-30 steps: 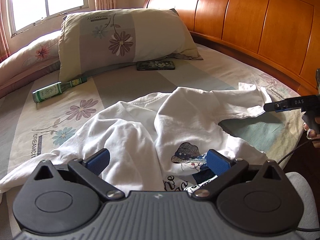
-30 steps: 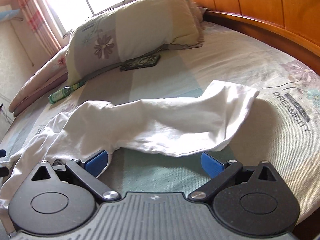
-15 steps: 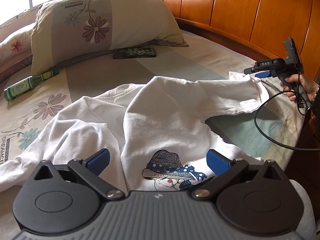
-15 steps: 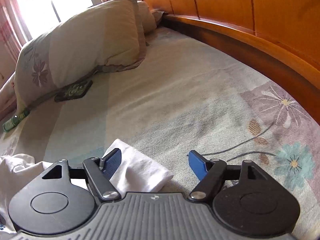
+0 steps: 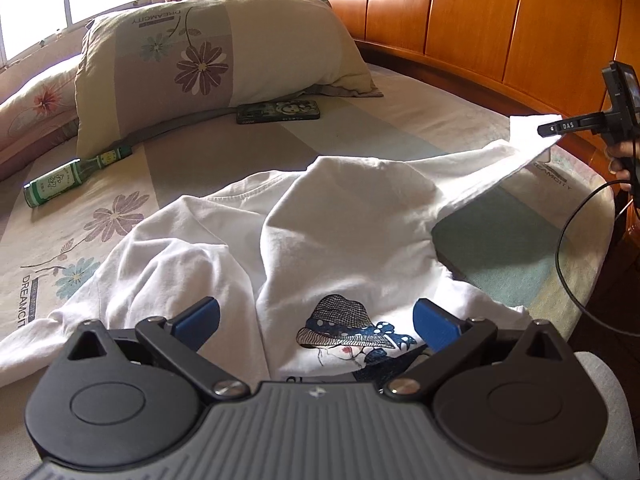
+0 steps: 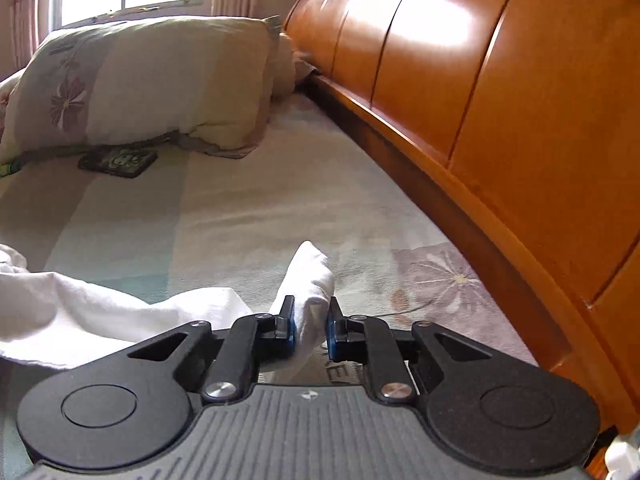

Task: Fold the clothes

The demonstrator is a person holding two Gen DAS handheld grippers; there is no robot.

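A white long-sleeved shirt [image 5: 340, 232] with a hat print lies crumpled on the bed. My left gripper [image 5: 316, 320] is open and empty, low over the shirt's printed front. My right gripper [image 6: 310, 330] is shut on the cuff of the shirt's right sleeve [image 6: 308, 280] and holds it lifted off the sheet. In the left wrist view the right gripper [image 5: 560, 128] shows at the far right, with the sleeve [image 5: 492, 164] stretched from the shirt body up to it.
A flowered pillow [image 5: 216, 60] lies at the head of the bed, with a green bottle [image 5: 68, 178] and a dark phone [image 5: 278, 111] before it. A wooden headboard [image 6: 500, 100] runs along the right. The bed edge [image 5: 592, 276] drops off near the right gripper's cable.
My right gripper has closed on the sleeve cuff and lifted it, drawing the sleeve taut to the right. My left gripper stayed open over the shirt front.
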